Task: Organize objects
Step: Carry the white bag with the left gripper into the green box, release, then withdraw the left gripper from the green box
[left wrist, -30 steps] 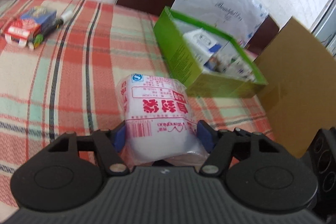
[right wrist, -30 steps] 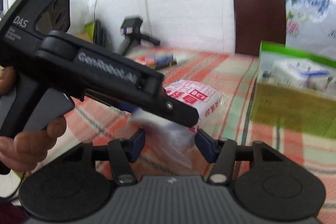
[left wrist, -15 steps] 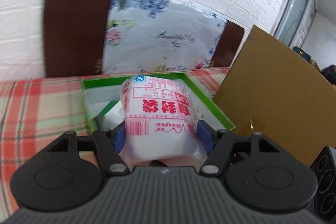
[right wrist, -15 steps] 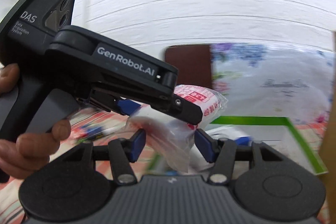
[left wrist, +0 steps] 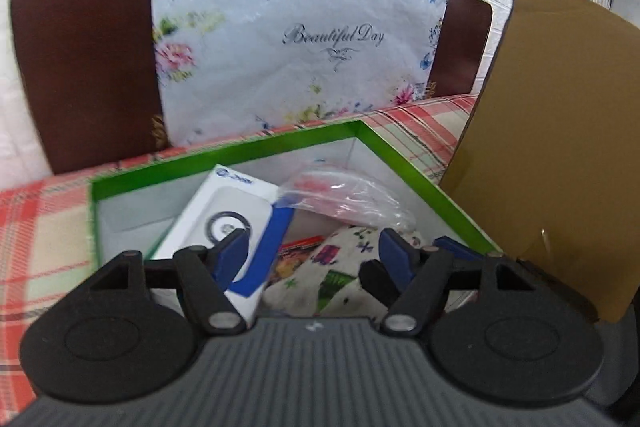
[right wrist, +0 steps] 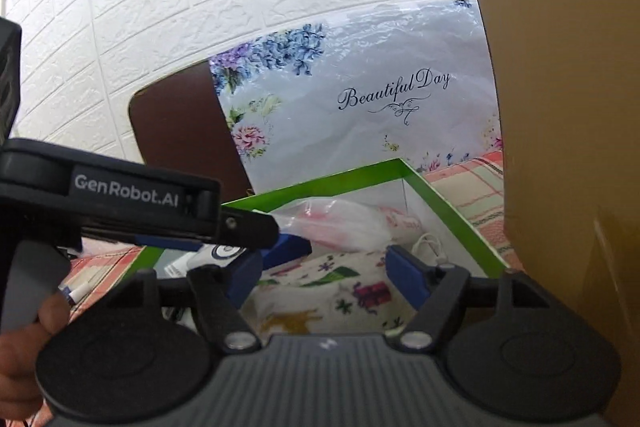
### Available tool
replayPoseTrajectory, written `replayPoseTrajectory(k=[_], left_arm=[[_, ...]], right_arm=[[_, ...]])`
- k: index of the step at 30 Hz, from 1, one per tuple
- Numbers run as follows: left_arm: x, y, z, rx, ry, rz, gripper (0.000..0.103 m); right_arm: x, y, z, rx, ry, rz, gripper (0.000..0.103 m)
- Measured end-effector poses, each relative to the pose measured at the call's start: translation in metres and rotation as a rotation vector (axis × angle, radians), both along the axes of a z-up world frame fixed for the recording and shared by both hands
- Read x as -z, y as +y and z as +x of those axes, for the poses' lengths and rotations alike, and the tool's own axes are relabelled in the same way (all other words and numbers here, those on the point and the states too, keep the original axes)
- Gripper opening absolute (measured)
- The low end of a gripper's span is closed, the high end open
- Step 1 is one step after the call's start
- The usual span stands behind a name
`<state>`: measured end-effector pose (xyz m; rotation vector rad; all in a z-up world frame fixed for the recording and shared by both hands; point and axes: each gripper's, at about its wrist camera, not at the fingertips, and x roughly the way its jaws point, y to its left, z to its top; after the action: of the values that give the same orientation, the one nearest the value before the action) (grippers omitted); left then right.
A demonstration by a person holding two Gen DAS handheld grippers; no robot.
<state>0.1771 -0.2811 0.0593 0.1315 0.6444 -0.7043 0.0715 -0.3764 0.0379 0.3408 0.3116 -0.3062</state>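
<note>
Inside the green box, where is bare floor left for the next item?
Free: the green box's far-left corner, between its back wall and the white carton. Crowded: right half, where the plastic bag and patterned cloth lie.

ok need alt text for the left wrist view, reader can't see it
Open, empty left gripper, its jaws opening, over a green box on a plaid tablecloth. A clear plastic packet lies inside beside a white and blue carton and a printed cloth. A floral bag and cardboard sheet stand behind.
</note>
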Motion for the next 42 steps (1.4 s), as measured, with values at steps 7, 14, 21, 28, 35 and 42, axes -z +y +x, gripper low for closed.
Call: replayPoseTrajectory(k=[7,14,21,28,35,42], left_arm=[[-0.013,0.016,-0.032,-0.059,-0.057,0.043,0.080],[-0.004,0.045,-0.058,-0.137,-0.024,0.093,0.080],[0.004,0.073,-0.078,-0.211,-0.021,0.132,0.085],[0.010,0.099,-0.084,-0.285,-0.008,0.146,0.085],[0.020,0.121,-0.086,-0.335,0.005,0.158,0.085],[0.031,0.138,-0.084,-0.367,0.027,0.168,0.086]], right_arm=[[-0.008,0.028,-0.024,-0.028,-0.017,0.000,0.071],[-0.012,0.055,-0.055,-0.045,0.000,-0.029,0.071],[-0.010,0.079,-0.069,-0.091,0.047,-0.049,0.072],[-0.007,0.095,-0.072,-0.122,0.079,-0.047,0.072],[-0.003,0.107,-0.073,-0.151,0.112,-0.039,0.072],[-0.002,0.125,-0.067,-0.197,0.133,-0.054,0.072]])
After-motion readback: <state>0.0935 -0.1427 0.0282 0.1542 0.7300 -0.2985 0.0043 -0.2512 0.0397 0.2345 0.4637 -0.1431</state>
